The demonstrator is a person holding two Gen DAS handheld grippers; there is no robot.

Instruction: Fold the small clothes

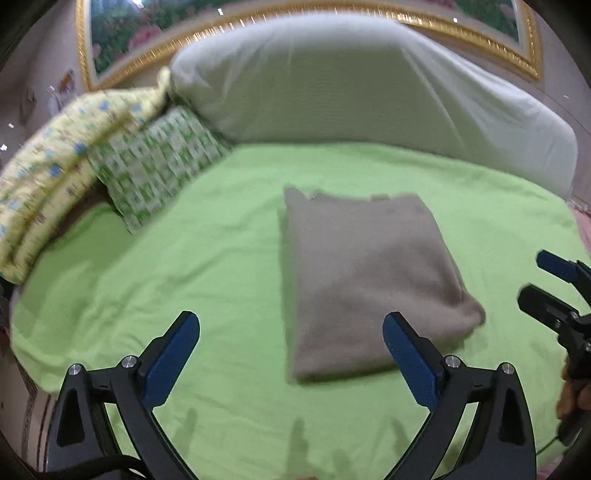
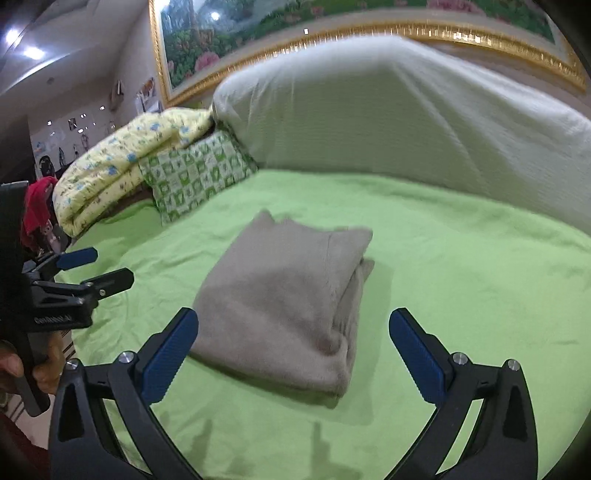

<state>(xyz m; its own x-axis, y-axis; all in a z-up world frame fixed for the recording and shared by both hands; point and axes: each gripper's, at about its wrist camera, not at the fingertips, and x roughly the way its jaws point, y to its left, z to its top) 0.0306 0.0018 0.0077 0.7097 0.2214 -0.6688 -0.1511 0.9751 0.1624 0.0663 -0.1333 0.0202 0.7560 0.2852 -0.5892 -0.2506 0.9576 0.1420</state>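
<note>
A folded grey-brown garment (image 1: 362,280) lies flat on the green bed sheet (image 1: 184,258). It also shows in the right wrist view (image 2: 288,306), with its stacked folded edges toward the right. My left gripper (image 1: 291,350) is open and empty, hovering above the sheet just short of the garment's near edge. My right gripper (image 2: 295,350) is open and empty, above the garment's near end. Each gripper shows in the other's view: the right one (image 1: 546,280) at the far right, the left one (image 2: 92,269) at the far left, both open.
A large white pillow (image 1: 369,85) lies across the head of the bed. A green checked pillow (image 1: 155,162) and a yellow patterned quilt (image 1: 55,166) sit at the back left. A gold-framed picture (image 2: 332,33) hangs behind. Red cloth (image 2: 37,203) lies off the bed's left side.
</note>
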